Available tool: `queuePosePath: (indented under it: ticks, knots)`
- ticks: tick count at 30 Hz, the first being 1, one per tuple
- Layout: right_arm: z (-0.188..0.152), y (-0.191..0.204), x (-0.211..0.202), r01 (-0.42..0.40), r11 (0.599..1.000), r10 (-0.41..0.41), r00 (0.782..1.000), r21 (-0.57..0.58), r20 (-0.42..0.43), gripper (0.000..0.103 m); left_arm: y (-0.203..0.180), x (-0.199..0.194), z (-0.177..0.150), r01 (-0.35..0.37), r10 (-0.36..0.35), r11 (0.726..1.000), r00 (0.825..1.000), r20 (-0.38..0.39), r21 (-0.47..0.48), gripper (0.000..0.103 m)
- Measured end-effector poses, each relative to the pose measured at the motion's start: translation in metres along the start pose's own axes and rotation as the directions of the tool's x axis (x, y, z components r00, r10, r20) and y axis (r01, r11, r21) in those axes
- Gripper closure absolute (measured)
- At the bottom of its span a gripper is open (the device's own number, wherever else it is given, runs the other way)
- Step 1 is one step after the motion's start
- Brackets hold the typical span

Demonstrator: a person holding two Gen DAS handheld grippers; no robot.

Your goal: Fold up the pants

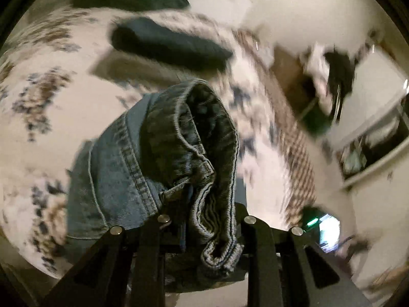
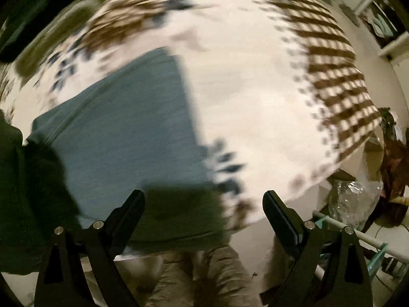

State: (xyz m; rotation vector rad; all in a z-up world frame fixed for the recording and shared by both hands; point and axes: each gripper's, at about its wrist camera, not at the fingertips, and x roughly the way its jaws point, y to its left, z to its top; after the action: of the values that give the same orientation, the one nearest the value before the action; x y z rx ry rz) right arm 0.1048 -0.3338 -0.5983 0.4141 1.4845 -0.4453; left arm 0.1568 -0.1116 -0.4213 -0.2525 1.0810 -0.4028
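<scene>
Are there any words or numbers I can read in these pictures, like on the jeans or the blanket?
No, there are none to read.
The jeans held in the left gripper show only stitching and seams, no label.
The patterned bedspread has flowers and checks, no letters.
The glowing screen near the edge is too blurred to read.
The right gripper carries no writing.

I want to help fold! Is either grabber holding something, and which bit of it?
The left gripper is shut on the jeans, pinching a bunched hem edge. The right gripper is open and holds nothing.
</scene>
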Motion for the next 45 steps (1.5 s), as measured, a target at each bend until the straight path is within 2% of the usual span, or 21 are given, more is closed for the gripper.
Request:
queuePosePath:
  ticks: [2,5,9,11,12,14,15,17,19,21,23,25,27,28,30,33,34,35,37,40,45]
  knots:
    - [0.012,-0.026,0.002,-0.016,1.0,0.016,1.0,0.022,0.001,0.008,-0.013,0.03,-0.01,-0.016,0.017,1.0,0.997,-0.076,0.018,0.085]
    - [0.035,-0.058,-0.003,-0.027,1.0,0.027,0.999,0.009,0.025,0.008,-0.03,0.062,-0.025,-0.058,0.067,0.996,0.988,-0.138,0.071,0.085]
    - [0.055,-0.082,-0.009,-0.056,0.998,0.057,0.998,-0.02,0.036,0.008,-0.04,0.082,-0.028,-0.124,0.138,0.989,0.968,-0.208,0.079,0.082]
    - [0.064,-0.09,-0.012,-0.087,0.996,0.088,0.996,-0.036,0.033,0.008,-0.043,0.087,-0.022,-0.123,0.134,0.991,0.958,-0.252,0.061,0.064]
    - [0.07,-0.088,-0.011,-0.1,0.994,0.101,0.994,-0.041,0.031,0.008,-0.041,0.086,-0.023,-0.114,0.124,0.992,0.955,-0.27,0.05,0.059]
    - [0.075,-0.088,-0.019,-0.15,0.987,0.151,0.988,-0.048,0.021,0.008,-0.046,0.081,-0.023,-0.112,0.123,0.992,0.948,-0.292,0.054,0.04]
    - [0.071,-0.085,-0.023,-0.17,0.984,0.171,0.985,-0.048,0.018,0.008,-0.05,0.075,-0.02,-0.115,0.127,0.992,0.949,-0.289,0.058,0.037]
    - [0.067,-0.081,-0.032,-0.249,0.967,0.249,0.968,-0.052,0.007,0.008,-0.051,0.056,-0.015,-0.126,0.135,0.991,0.954,-0.268,0.052,0.034]
    - [0.07,-0.072,-0.038,-0.357,0.932,0.356,0.934,-0.064,-0.025,0.008,-0.043,0.038,-0.008,-0.168,0.172,0.985,0.953,-0.25,0.036,0.034]
    - [0.068,-0.055,-0.038,-0.421,0.903,0.417,0.907,-0.083,-0.059,0.008,-0.027,0.024,-0.003,-0.229,0.228,0.973,0.945,-0.234,0.025,0.034]
    - [0.069,-0.029,-0.033,-0.472,0.875,0.463,0.881,-0.109,-0.102,0.008,-0.001,0.015,0.001,-0.309,0.305,0.951,0.926,-0.224,0.018,0.034]
    - [0.068,-0.005,-0.025,-0.511,0.851,0.496,0.858,-0.121,-0.136,0.008,0.029,0.012,0.002,-0.396,0.389,0.918,0.893,-0.227,0.012,0.034]
    - [0.07,0.016,-0.012,-0.532,0.835,0.51,0.844,-0.14,-0.167,0.008,0.055,0.013,0.003,-0.445,0.431,0.896,0.868,-0.248,-0.001,0.034]
    - [0.071,0.028,-0.003,-0.535,0.83,0.506,0.841,-0.158,-0.189,0.008,0.07,0.013,0.003,-0.473,0.455,0.881,0.853,-0.254,-0.011,0.034]
    - [0.073,0.045,0.016,-0.491,0.852,0.456,0.867,-0.184,-0.202,0.008,0.089,0.012,0.004,-0.511,0.49,0.86,0.832,-0.26,-0.014,0.034]
    - [0.071,0.06,0.031,-0.494,0.846,0.453,0.864,-0.2,-0.221,0.009,0.109,0.011,0.003,-0.538,0.512,0.843,0.816,-0.268,-0.029,0.034]
    - [0.068,0.063,0.03,-0.504,0.839,0.465,0.86,-0.204,-0.209,0.02,0.113,0.01,0.003,-0.54,0.512,0.841,0.815,-0.271,-0.037,0.034]
    - [0.066,0.065,0.029,-0.495,0.842,0.456,0.866,-0.216,-0.205,0.04,0.115,0.009,0.003,-0.546,0.518,0.837,0.812,-0.27,-0.038,0.034]
    - [0.06,0.068,0.024,-0.444,0.858,0.414,0.895,-0.258,-0.166,0.057,0.117,0.008,0.003,-0.551,0.523,0.834,0.81,-0.264,-0.038,0.034]
    - [0.05,0.068,0.006,-0.422,0.858,0.408,0.906,-0.292,-0.112,0.085,0.116,0.008,0.003,-0.547,0.519,0.836,0.812,-0.266,-0.038,0.034]
    - [0.046,0.057,-0.031,-0.411,0.864,0.417,0.908,-0.291,-0.045,0.089,0.11,0.008,0.005,-0.536,0.512,0.844,0.817,-0.264,-0.021,0.034]
